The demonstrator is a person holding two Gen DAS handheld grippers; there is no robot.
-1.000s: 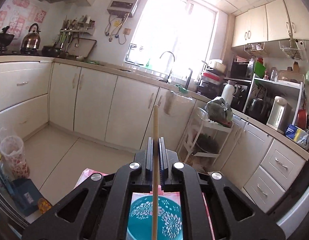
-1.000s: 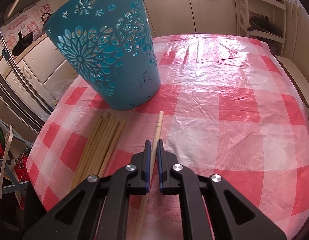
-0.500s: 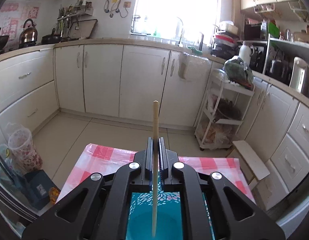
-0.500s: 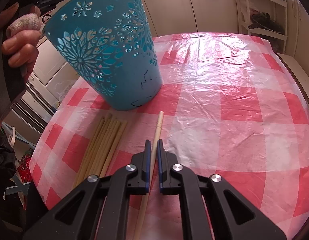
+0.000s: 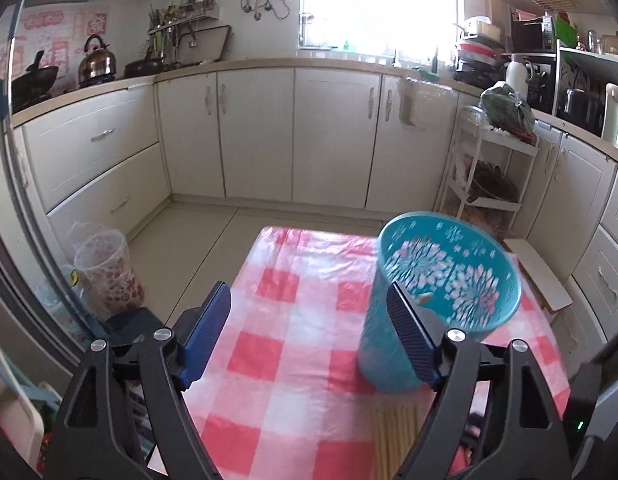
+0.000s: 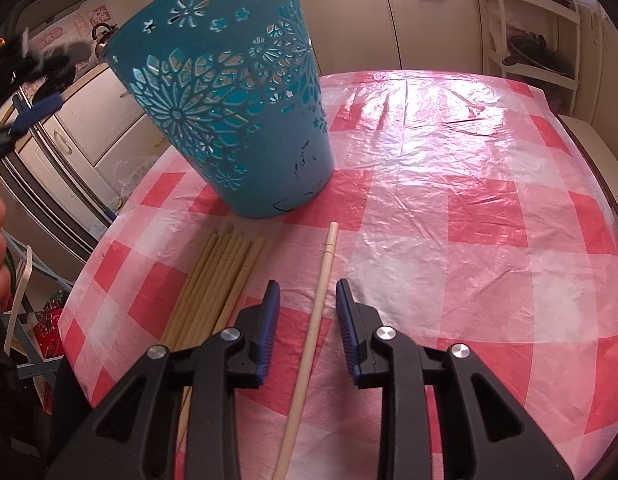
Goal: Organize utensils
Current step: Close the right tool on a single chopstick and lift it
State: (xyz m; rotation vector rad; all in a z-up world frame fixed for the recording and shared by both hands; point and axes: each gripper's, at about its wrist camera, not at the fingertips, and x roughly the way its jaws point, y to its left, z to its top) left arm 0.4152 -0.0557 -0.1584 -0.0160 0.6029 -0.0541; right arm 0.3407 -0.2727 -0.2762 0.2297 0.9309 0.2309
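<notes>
A teal perforated basket (image 5: 449, 280) stands on the red-and-white checked tablecloth (image 5: 293, 320); it also shows in the right wrist view (image 6: 237, 100). A chopstick tip shows inside it. My left gripper (image 5: 309, 320) is open and empty, held above the table to the left of the basket. My right gripper (image 6: 305, 304) is open, its jaws either side of a single wooden chopstick (image 6: 313, 320) lying on the cloth. A bundle of several chopsticks (image 6: 217, 280) lies just left of it, in front of the basket; it also shows in the left wrist view (image 5: 393, 440).
White kitchen cabinets (image 5: 269, 132) run along the walls beyond the table. A white rack (image 5: 493, 176) stands at the right. A clear plastic bin (image 5: 109, 268) sits on the floor left of the table. The tablecloth (image 6: 489, 200) spreads right of the basket.
My left gripper opened and let its chopstick drop into the basket, then moved left of it. My right gripper opened, releasing the single chopstick onto the cloth.
</notes>
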